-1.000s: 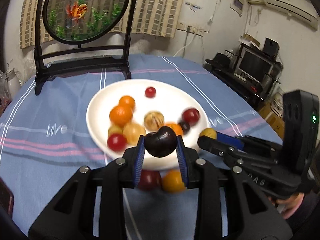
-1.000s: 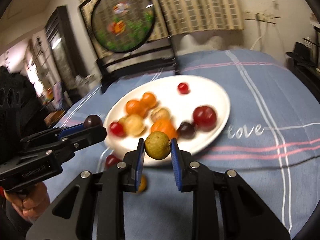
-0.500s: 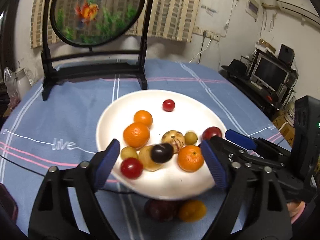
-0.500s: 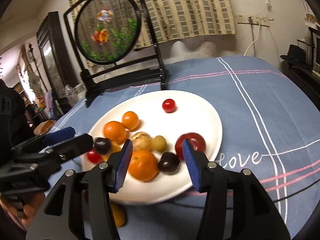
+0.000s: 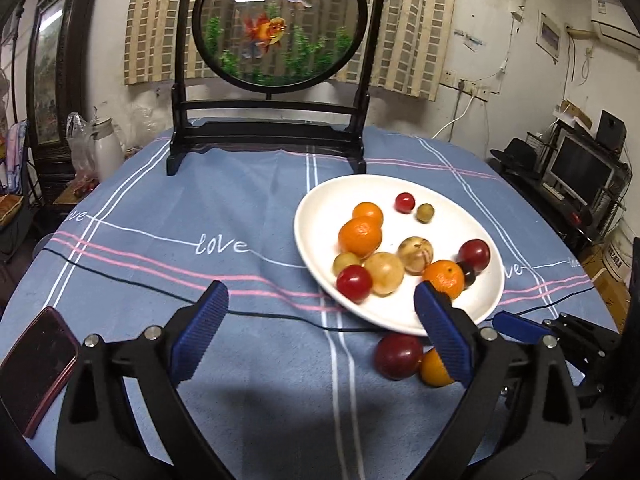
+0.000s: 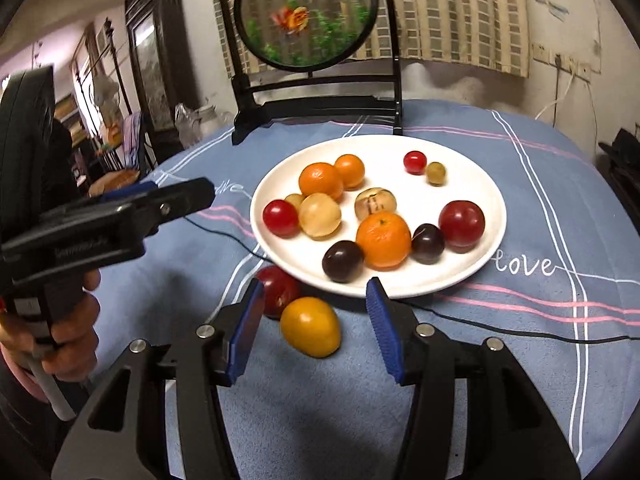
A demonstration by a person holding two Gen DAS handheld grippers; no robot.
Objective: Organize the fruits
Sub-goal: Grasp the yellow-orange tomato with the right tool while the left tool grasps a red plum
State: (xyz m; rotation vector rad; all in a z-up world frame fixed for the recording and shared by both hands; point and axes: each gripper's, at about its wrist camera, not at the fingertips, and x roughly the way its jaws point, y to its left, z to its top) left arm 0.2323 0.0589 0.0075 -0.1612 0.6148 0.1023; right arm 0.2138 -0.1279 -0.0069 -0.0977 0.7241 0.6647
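Note:
A white plate (image 5: 316, 216) (image 6: 472, 176) on the blue tablecloth holds several small fruits: oranges, red and dark plums, pale round ones and a small green one (image 6: 435, 173). A red plum (image 5: 398, 356) (image 6: 278, 290) and a yellow-orange fruit (image 6: 311, 332) (image 5: 434, 368) lie on the cloth by the plate's near rim. My left gripper (image 5: 320, 340) is open and empty, near and left of the plate. My right gripper (image 6: 316, 324) is open and empty, its fingers on either side of the yellow-orange fruit and apart from it. The left gripper also shows in the right wrist view (image 6: 160, 200).
A black-framed round goldfish screen (image 5: 276, 20) stands at the table's far side. A phone (image 5: 36, 364) lies at the near left. A thin black cable (image 5: 260, 314) runs across the cloth before the plate. A white kettle (image 5: 106, 148) stands beyond the left edge.
Both grippers opened and pulled back. The dark plum left my left gripper and the green fruit left my right gripper; both now lie on the plate. The left gripper swung left.

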